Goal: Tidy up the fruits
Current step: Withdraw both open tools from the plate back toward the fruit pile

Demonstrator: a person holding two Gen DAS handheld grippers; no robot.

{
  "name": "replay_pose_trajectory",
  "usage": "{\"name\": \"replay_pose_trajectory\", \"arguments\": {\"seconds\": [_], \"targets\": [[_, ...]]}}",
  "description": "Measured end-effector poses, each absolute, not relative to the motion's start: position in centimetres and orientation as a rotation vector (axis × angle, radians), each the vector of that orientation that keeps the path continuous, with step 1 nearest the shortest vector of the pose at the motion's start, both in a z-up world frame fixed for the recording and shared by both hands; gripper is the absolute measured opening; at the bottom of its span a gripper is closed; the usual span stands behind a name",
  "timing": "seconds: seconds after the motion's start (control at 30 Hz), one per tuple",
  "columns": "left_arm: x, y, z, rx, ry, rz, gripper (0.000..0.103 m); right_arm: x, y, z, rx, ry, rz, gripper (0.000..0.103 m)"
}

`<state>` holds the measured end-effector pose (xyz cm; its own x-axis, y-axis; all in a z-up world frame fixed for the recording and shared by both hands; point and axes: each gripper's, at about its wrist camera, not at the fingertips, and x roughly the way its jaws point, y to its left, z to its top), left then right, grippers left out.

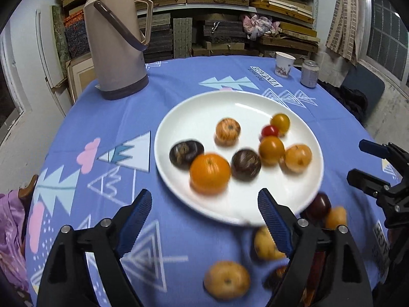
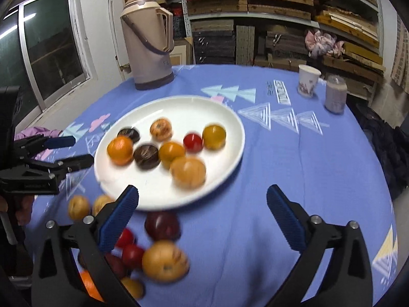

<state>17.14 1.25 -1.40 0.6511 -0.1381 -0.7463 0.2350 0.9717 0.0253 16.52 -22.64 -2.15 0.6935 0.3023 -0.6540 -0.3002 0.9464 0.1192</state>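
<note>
Left gripper jaws apart, right gripper likewise

Even indoor light, glare on the plate, motion-blurred fruit, fisheye-bent edges.

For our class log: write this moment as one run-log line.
left hand-held gripper: open, empty | right hand-held gripper: open, empty | plate: holds fruit | loose fruit beside plate

A plate sits mid-frame on the desk in both views, with eight fruits on it. More loose fruits lie on the desk below the plate's lower edge, toward lower right in the left wrist view and lower left in the right wrist view. A flask stands in the upper left behind the plate; a cup and a can stand side by side at upper right, with shelves behind the desk
</note>
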Motion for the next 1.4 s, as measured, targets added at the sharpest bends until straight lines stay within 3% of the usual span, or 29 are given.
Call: {"name": "replay_pose_trajectory", "arguments": {"seconds": [0.43,0.9,1.07,1.2,1.27,1.33,1.4], "targets": [[11.5,2.5,-4.2,0.086,0.897,-0.207,0.086,10.4,-23.0,-4.2,-0.009,0.765,0.299,0.098],[11.7,1.9,-6.9,0.129,0.933,-0.211,0.085,10.2,-21.8,-5.0,-0.003,0.796,0.362,0.098],[12.1,2.5,-7.4,0.088,0.927,-0.238,0.060,10.5,-21.7,-5.2,-0.014,0.804,0.358,0.098],[12.0,2.6,-7.4,0.070,0.913,-0.253,0.060,10.8,-21.6,-5.5,-0.011,0.815,0.351,0.098],[11.9,2.5,-7.4,0.074,0.912,-0.251,0.060,11.0,-21.1,-5.7,-0.020,0.823,0.355,0.092],[11.9,2.4,-7.4,0.079,0.912,-0.251,0.060,11.5,-20.6,-6.3,-0.034,0.857,0.365,0.073],[11.8,2.3,-7.4,0.081,0.912,-0.250,0.060,11.9,-20.3,-6.6,-0.026,0.870,0.372,0.070]]}}
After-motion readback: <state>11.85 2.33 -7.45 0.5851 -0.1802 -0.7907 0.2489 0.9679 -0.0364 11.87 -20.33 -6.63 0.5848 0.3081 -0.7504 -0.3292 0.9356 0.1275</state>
